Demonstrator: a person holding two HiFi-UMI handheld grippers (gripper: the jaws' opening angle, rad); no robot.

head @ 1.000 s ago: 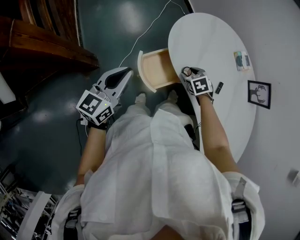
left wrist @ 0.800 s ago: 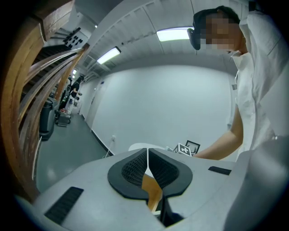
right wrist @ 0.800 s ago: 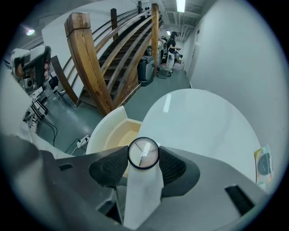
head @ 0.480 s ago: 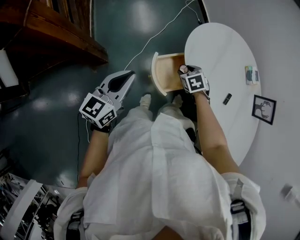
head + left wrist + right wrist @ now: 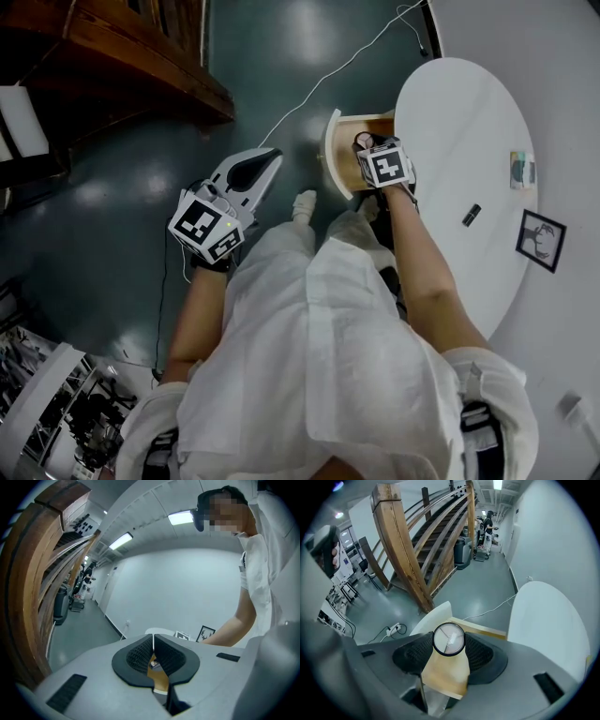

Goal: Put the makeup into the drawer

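Our right gripper (image 5: 366,143) has moved off the table (image 5: 469,141) edge and now hangs over the open drawer (image 5: 335,159). It squeezes the makeup (image 5: 449,639), a small round case with a black rim and a pale lid. Our left gripper (image 5: 153,641) is closed on nothing, out over the floor.

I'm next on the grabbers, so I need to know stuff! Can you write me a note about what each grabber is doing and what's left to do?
Right gripper: shut on the round compact, held over the open drawer.
Left gripper: shut, empty, off to the left above the floor.
On the white table: a small black tube and a flat palette, likely makeup too.
Done: drawer open, compact picked up.
Left: drop the compact in the drawer, then probably fetch those two.
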